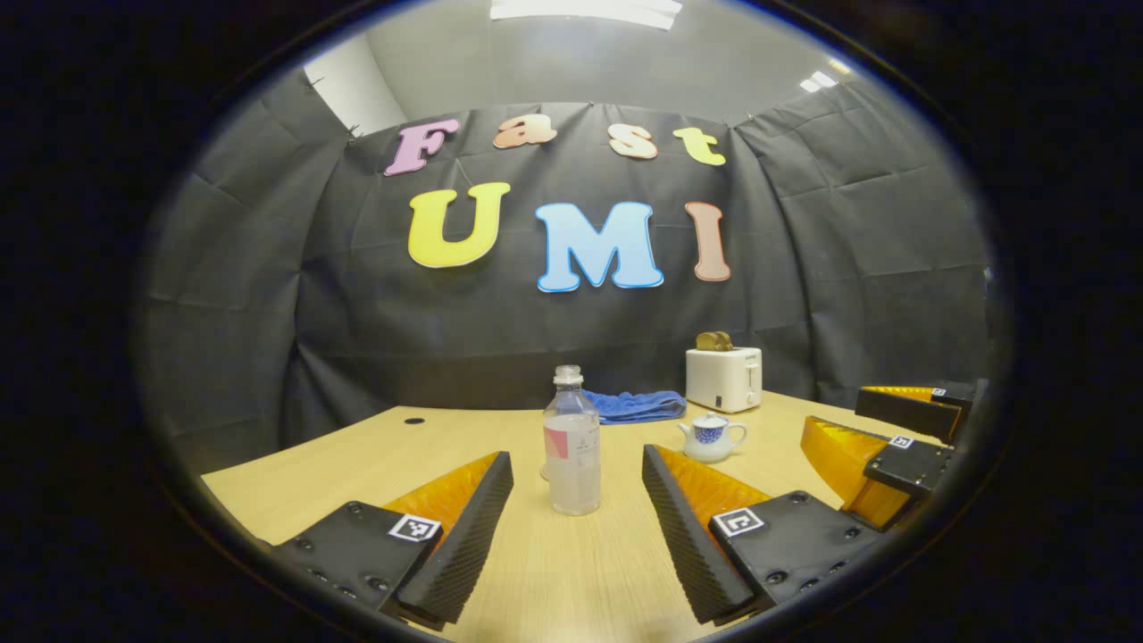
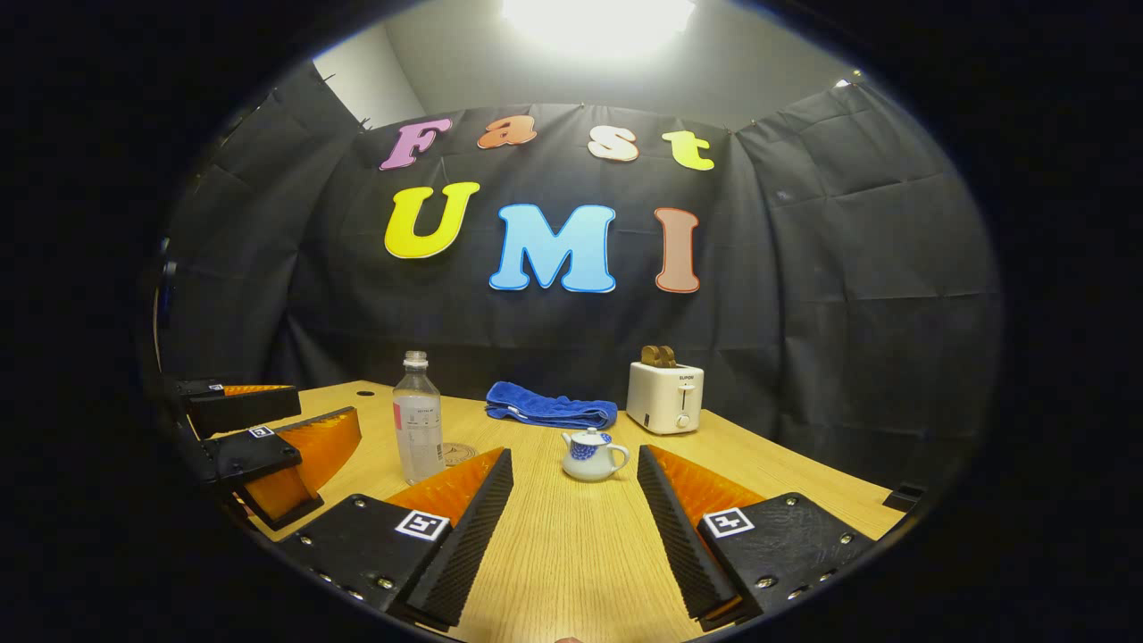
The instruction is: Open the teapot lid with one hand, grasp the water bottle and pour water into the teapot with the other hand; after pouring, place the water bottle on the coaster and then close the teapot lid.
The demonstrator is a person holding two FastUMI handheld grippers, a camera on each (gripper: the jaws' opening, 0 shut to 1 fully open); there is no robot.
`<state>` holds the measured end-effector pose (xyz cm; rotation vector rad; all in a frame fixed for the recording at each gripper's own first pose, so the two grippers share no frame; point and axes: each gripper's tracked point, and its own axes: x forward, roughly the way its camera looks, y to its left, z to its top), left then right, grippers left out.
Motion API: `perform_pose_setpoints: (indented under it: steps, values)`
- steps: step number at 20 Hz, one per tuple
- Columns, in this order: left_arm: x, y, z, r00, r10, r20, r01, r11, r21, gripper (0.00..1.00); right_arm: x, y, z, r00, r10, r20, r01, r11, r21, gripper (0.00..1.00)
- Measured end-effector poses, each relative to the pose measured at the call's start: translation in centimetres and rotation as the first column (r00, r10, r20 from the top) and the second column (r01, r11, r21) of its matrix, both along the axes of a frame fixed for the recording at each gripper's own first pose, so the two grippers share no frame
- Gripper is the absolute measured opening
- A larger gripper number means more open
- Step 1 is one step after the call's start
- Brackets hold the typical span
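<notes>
White toaster [image 2: 664,398] with toast, folded blue towel [image 2: 551,409] just beside, far side of wooden table [image 2: 571,554].

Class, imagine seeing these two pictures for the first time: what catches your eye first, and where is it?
The uncapped water bottle stands upright mid-table, straight ahead of the open left gripper. The small teapot, lid on, sits ahead of the open right gripper. Behind, a white toaster stands beside a blue towel.

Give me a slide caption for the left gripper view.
Left gripper, jaws open, lined up on the uncapped water bottle; lidded teapot waits beyond.
</notes>
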<state>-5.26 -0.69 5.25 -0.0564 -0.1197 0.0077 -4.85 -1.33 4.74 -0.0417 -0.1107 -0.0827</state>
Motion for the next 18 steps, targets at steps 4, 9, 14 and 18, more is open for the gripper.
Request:
perform_pose_setpoints:
  steps: [4, 9, 14, 18]
  values:
    - [1.5, 0.0, -0.2, 1.000, -0.004, -0.013, 0.004, 1.000, -0.019, 0.99, 1.4, -0.1, 0.3, 1.000, 0.004, -0.008, -0.005, 1.000, -0.018, 0.88]
    - [4.2, 0.5, -0.4, 0.999, -0.005, -0.036, 0.004, 1.000, -0.025, 0.99, 4.5, -0.3, 0.4, 0.999, 0.018, -0.036, -0.020, 0.999, -0.048, 0.88]
    - [6.5, 0.6, -0.1, 0.999, -0.010, -0.045, 0.009, 1.000, -0.017, 0.99, 7.4, -0.5, 0.7, 0.998, 0.027, -0.059, -0.028, 0.999, -0.019, 0.88]
    - [8.7, 0.5, 0.3, 0.999, -0.021, -0.046, 0.021, 1.000, -0.005, 0.99, 10.2, -0.5, 1.7, 0.997, 0.054, -0.060, -0.054, 0.998, 0.013, 0.88]
